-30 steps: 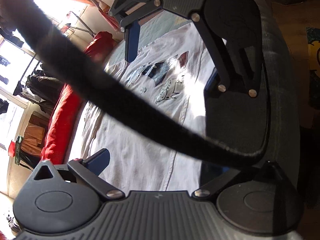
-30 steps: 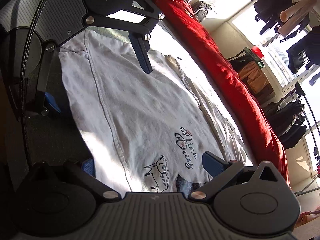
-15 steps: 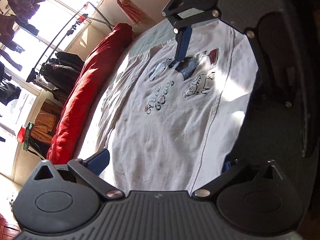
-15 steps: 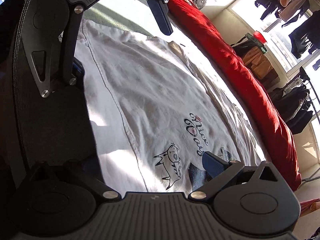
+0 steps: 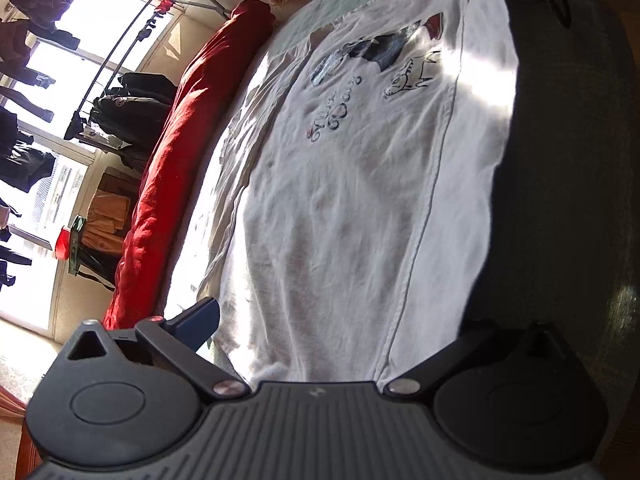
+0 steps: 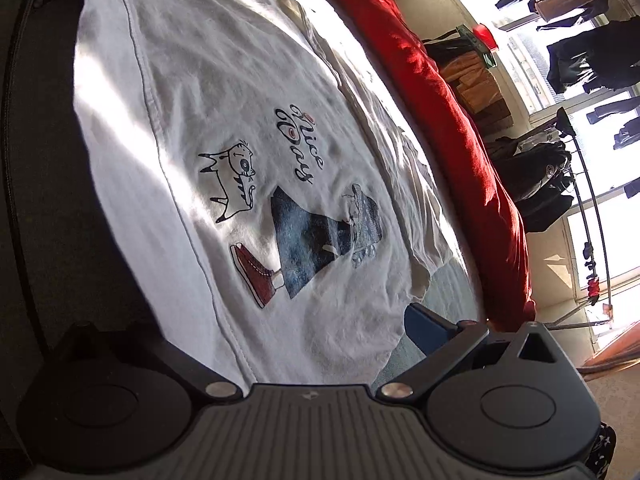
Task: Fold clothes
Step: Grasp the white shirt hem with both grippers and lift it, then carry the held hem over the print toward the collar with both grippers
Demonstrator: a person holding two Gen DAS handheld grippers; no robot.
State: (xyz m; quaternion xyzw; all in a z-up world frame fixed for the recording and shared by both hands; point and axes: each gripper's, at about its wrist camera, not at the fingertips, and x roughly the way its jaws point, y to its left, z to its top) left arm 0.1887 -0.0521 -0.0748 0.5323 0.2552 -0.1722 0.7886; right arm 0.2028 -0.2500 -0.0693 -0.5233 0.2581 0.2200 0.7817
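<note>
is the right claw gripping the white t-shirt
No, the right claw stands wide open over the white t-shirt, its fingers apart with no cloth pinched between them.

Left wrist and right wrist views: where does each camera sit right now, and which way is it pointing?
Left wrist: on the left gripper at the shirt's bottom hem, looking along the white T-shirt toward its print; both finger bases show, spread wide.
Right wrist: on the right gripper at the collar end, looking down the shirt over the "Nice Day" print; its finger bases show, spread wide.
Shared: the T-shirt, the red blanket and the sunlit window.
</note>
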